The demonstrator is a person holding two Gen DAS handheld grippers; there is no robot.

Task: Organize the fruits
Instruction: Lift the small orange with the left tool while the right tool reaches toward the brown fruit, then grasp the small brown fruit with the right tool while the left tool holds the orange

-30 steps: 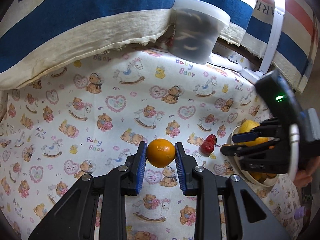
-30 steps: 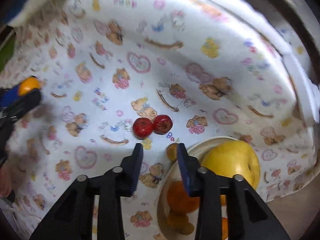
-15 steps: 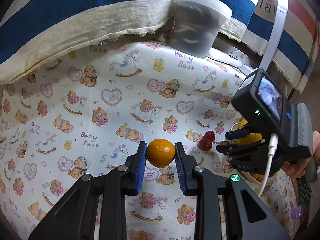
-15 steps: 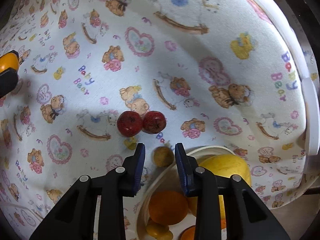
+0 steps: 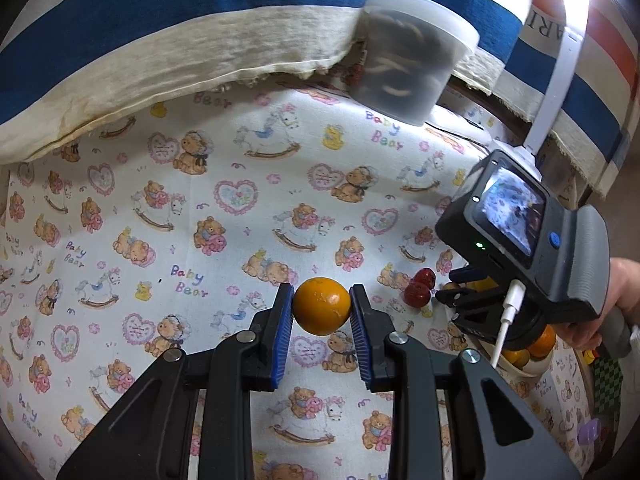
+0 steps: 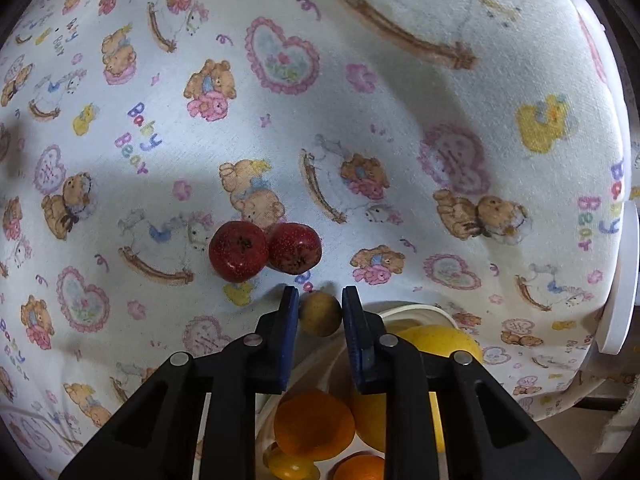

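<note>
In my left gripper (image 5: 321,307) I hold a small orange (image 5: 322,305), its blue pads pressed against both sides, lifted clear above the bear-print cloth (image 5: 224,208). My right gripper (image 6: 320,309) has just been closing, and its pads now squeeze a little brownish-yellow fruit (image 6: 320,313) that sits on the cloth right against the rim of the white bowl (image 6: 416,312). Inside that bowl, close under my right fingers, lie a large yellow fruit (image 6: 444,344), an orange one (image 6: 314,424) and a few smaller orange and yellow pieces, partly hidden by the gripper frame. Just past the small fruit, two red fruits (image 6: 265,251) rest on the cloth, touching each other. From the left wrist view the bowl sits near the right edge of the cloth, with my hand (image 5: 608,300) on the right gripper's handle above it. Farther off, at the far edge of the cloth, a lidded translucent tub (image 5: 408,56) stands with something dark inside, though I cannot make out what it is, against a blue-and-cream striped fabric (image 5: 200,32).
</note>
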